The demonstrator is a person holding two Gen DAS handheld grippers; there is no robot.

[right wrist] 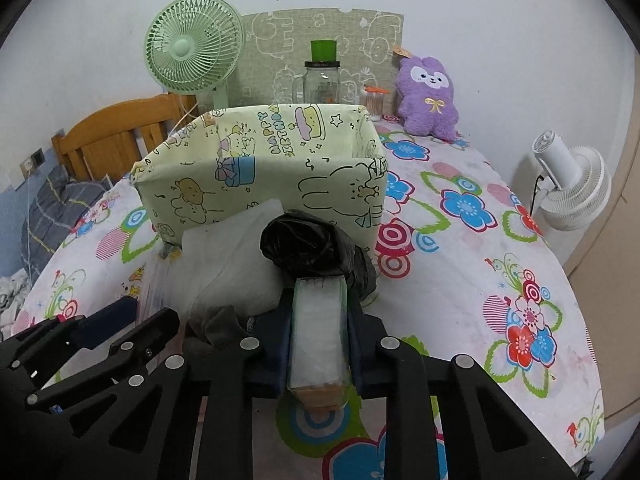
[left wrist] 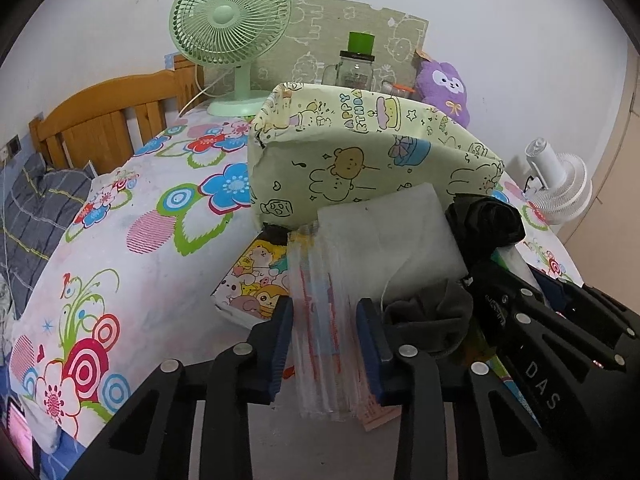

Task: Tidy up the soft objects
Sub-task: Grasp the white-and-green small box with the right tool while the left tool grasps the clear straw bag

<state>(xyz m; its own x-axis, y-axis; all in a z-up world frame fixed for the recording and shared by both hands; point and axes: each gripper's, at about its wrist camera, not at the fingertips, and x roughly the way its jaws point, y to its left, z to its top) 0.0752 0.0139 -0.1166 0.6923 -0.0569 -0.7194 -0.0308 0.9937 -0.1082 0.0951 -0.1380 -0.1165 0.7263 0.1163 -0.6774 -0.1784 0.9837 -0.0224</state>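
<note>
Left wrist view: the left gripper (left wrist: 326, 344), jaws clamped on a clear plastic bag (left wrist: 320, 320), holds it just before the green box (left wrist: 360, 160); lifting above the near rim before moving forward would serve best.

Right wrist view: the right gripper (right wrist: 318, 340), jaws clamped on a tissue pack (right wrist: 318, 332), sits beside a black bag (right wrist: 308, 244). The tabletop (right wrist: 480, 280) lies open to the right.

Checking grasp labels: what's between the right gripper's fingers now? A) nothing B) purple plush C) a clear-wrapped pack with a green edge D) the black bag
C: in the right wrist view, the right gripper is shut on the clear-wrapped pack; the black bag lies just beyond its fingertips, and the purple plush sits far back by the wall.
</note>
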